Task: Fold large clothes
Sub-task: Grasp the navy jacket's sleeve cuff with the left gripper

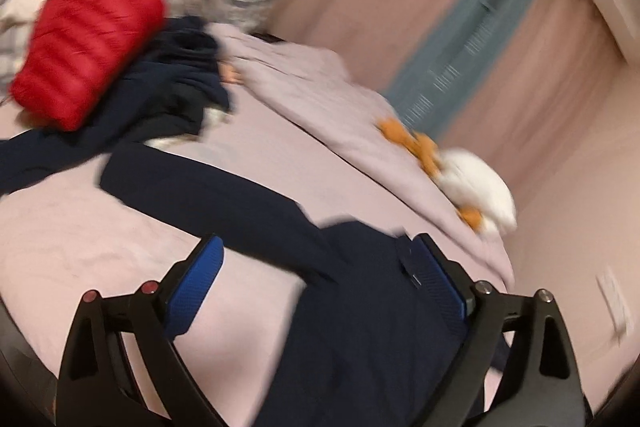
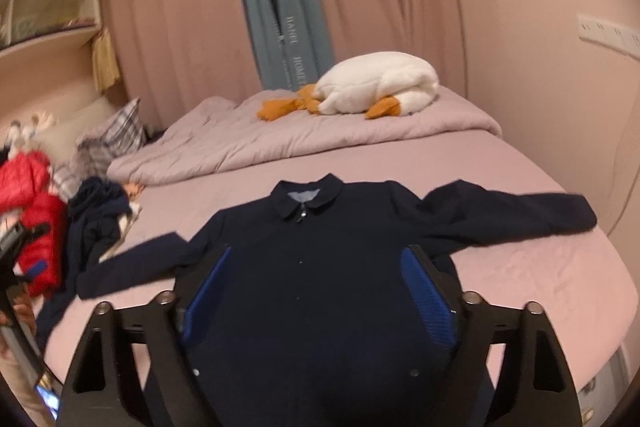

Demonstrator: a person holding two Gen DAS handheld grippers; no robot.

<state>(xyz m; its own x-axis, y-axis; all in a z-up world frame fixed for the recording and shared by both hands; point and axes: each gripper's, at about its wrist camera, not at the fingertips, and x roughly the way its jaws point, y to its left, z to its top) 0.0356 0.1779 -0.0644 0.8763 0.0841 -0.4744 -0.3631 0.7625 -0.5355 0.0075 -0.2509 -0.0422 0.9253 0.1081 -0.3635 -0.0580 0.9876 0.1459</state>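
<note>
A dark navy zip-front collared jacket (image 2: 304, 267) is lying flat on the lilac-sheeted bed (image 2: 540, 275), filling the lower centre of the right view, collar toward the top, sleeves reaching left and right. The right tongs (image 2: 318, 259) are hovering spread over its chest. The left tongs (image 1: 316, 247), also spread, are nearing one sleeve (image 1: 208, 187).

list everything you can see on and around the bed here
navy jacket: 1, dark blue, spread flat on the bed, sleeves out
clothes pile: 1, navy, left of the jacket
puffer jackets: 2, red, left side of the bed
duvet: 1, lilac, bunched at the far side
goose plush: 1, white and orange, on the duvet
curtains: pink, blue strip between
left gripper: open
right gripper: open
</note>
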